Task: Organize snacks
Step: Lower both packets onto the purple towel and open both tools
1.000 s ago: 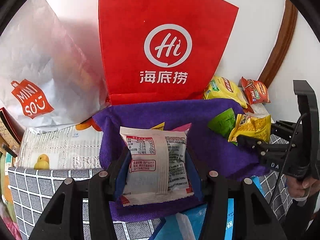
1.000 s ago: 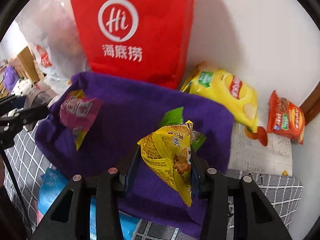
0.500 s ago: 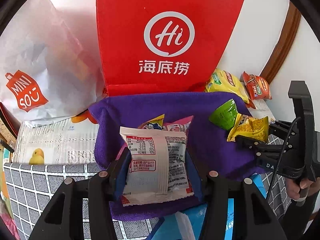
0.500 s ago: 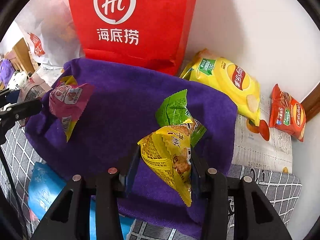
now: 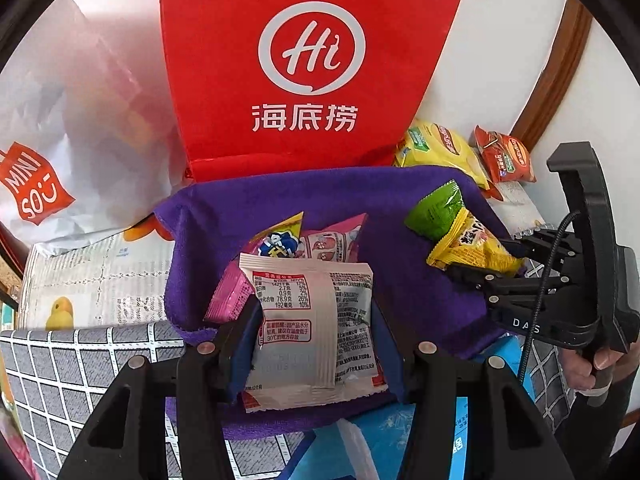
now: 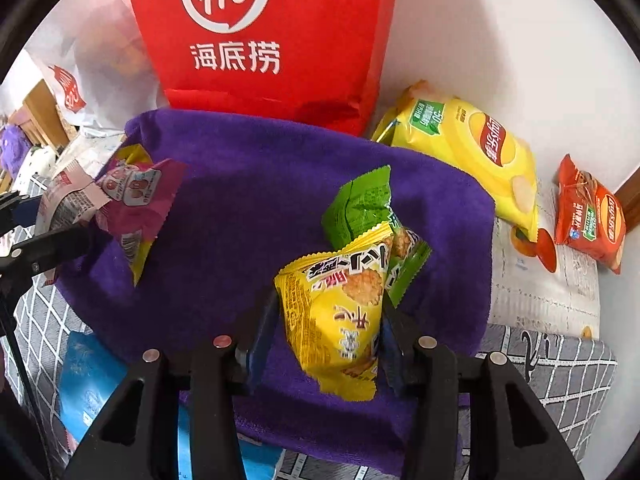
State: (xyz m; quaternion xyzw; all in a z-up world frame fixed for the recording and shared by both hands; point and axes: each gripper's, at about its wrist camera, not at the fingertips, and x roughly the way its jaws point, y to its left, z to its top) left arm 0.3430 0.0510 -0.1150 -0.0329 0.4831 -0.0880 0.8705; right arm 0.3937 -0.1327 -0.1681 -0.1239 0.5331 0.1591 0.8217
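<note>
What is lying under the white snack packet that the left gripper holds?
Under the white packet a pink snack packet lies on the purple towel, its upper part showing. Its lower half is covered, as is whatever else sits beneath.

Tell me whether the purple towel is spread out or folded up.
Spread out. The purple towel lies open and flat, with a green packet and a pink packet lying on it.
</note>
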